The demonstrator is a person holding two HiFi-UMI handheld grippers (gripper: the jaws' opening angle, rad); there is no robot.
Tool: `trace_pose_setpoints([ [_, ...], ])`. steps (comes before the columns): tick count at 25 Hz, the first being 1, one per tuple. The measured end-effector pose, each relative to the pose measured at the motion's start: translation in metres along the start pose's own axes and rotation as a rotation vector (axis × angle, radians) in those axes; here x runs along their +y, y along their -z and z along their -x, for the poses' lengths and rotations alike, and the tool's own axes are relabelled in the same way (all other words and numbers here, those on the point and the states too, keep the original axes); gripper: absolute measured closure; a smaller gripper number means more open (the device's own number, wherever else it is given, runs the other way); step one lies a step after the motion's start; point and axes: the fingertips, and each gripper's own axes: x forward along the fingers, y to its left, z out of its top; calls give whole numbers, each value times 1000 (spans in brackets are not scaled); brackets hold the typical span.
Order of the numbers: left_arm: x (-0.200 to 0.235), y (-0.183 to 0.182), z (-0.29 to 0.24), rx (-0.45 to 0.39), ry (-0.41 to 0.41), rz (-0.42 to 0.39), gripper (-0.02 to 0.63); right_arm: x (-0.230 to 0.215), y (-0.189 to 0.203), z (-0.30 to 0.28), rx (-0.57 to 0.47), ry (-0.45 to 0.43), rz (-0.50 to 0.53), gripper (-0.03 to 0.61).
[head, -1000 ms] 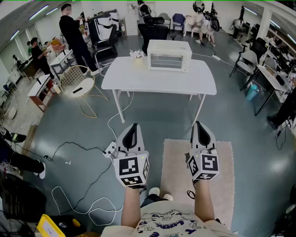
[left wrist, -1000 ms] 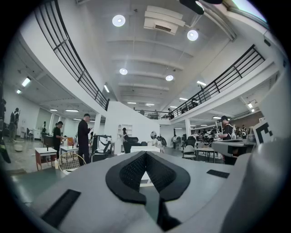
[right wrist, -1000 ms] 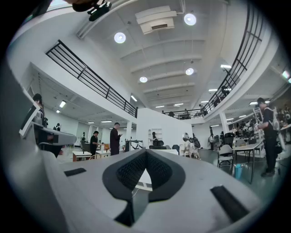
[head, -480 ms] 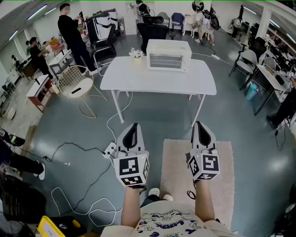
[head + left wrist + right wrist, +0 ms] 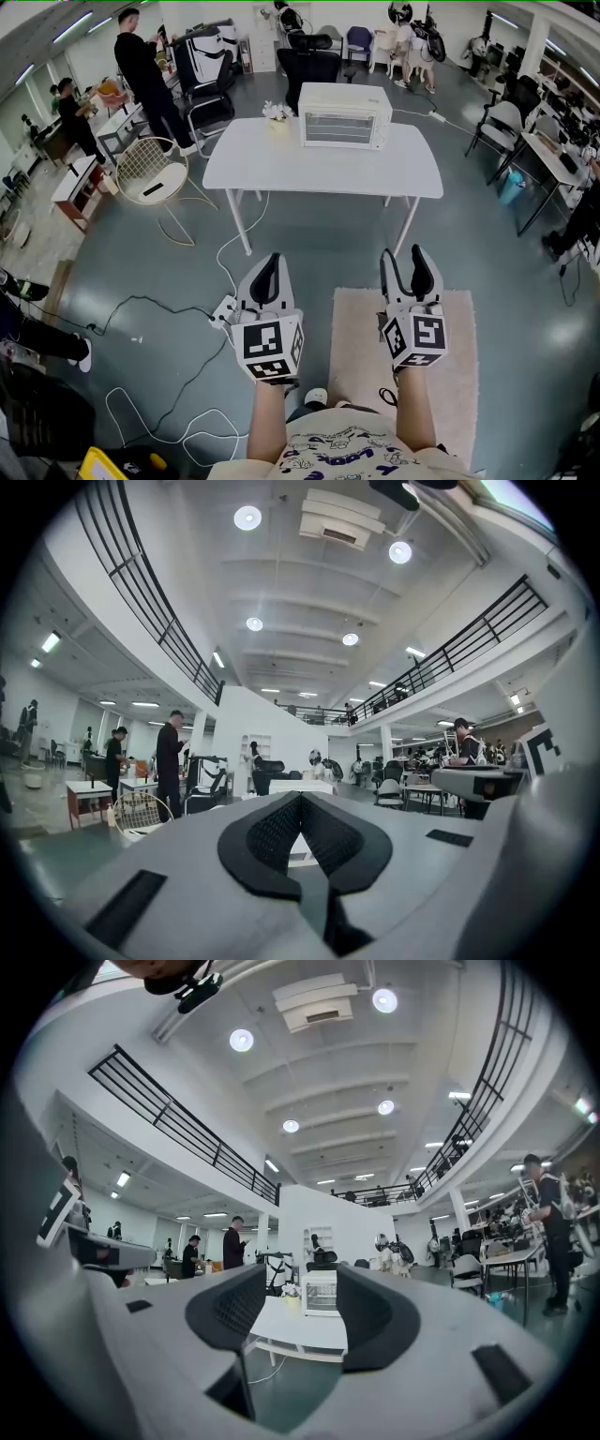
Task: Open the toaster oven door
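Nearest, the person's forearms hold both tools low over the floor, side by side and pointing ahead. This looks like a carrying pose rather than a working one. The left tool (image 5: 271, 258) has its jaws pressed together with nothing between them, and it seems only along for the walk. The right tool (image 5: 404, 255), above the pale rug (image 5: 361, 328), is opening its jaws. They stand well apart and grip nothing, and its own view shows the distant oven through the gap. I take this spreading as getting ready for the door, since the right side lines up best with the oven.

Left of the left tool, a white cable (image 5: 159, 305) snakes over the grey floor and is something to step round on the approach.

Farther off, well apart from both tools, stands the white surface (image 5: 319, 169). The toaster oven (image 5: 344, 98) sits at its far edge, a little right of centre, with its front facing the person. Its door (image 5: 339, 127) is upright and shut. The bare surface on its near side probably leaves room for the door to swing down. The handle is too small to make out. A small white object (image 5: 277, 112) sits just left of the oven, clear of the door.

The task has barely begun, and closing the distance comes first.
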Motion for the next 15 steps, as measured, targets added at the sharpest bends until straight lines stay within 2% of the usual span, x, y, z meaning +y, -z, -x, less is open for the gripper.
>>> trace_pose_setpoints([
  [8, 25, 13, -26, 10, 3, 5, 609, 4, 22, -23, 22, 24, -3, 345],
  [15, 30, 24, -64, 36, 12, 12, 609, -9, 30, -55, 38, 46, -2, 345],
])
